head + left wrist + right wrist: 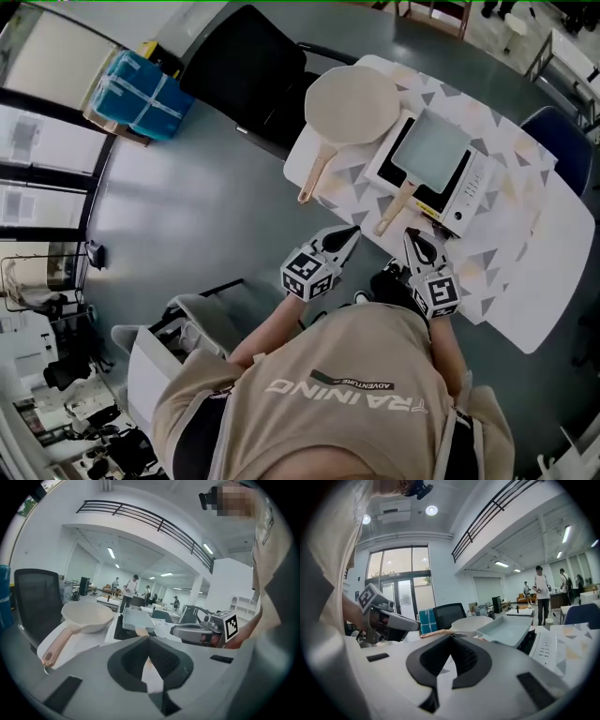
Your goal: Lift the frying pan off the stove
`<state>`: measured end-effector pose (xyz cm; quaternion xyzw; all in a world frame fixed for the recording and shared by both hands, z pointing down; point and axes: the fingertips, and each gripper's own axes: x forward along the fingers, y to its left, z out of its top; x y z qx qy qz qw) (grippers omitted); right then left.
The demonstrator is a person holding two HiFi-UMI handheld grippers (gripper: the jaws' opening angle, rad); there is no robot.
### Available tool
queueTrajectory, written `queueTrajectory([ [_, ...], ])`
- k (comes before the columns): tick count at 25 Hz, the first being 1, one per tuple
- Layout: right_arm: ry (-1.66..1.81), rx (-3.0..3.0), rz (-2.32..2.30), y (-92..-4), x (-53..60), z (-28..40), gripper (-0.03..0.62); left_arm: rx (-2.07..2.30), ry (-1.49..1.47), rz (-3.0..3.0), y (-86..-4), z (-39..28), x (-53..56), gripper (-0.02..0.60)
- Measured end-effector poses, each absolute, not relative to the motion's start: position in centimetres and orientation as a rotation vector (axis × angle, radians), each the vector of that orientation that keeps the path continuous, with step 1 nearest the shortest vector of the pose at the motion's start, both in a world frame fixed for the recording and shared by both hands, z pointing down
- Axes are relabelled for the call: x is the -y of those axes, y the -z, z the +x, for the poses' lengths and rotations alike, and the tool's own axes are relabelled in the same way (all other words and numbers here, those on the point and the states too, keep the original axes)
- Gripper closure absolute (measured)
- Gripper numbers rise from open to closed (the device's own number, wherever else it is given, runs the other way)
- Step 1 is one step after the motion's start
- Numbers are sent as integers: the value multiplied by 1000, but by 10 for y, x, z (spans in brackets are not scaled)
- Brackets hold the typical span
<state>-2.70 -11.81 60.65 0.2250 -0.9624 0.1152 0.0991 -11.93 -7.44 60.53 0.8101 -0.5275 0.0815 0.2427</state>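
A square pale grey-blue frying pan [431, 148] sits on the white stove [466, 192]; its wooden handle [394, 214] points toward me. In the left gripper view the pan [138, 620] lies ahead, and in the right gripper view it [506, 629] lies ahead and to the right. My left gripper [352, 230] hovers shut and empty at the table's near edge, left of the handle. My right gripper [410, 232] is also shut and empty, just short of the handle's end. Both jaw pairs [149, 639] [451, 637] meet with nothing between them.
A round cream pan [352, 105] with a wooden handle lies on the table [525, 244] left of the stove. A black office chair [253, 66] stands behind the table, a blue box [141, 94] on the floor at the left, a blue chair [567, 145] at the right.
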Motion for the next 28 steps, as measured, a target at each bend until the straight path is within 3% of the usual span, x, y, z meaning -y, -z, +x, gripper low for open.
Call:
queueTrajectory([
  [8, -354, 2852, 598, -608, 159, -32, 595, 1377, -239, 2301, -598, -112, 168, 583],
  [28, -413, 2667, 1177, -587, 190, -21, 594, 760, -332, 2291, -651, -110, 199, 581],
])
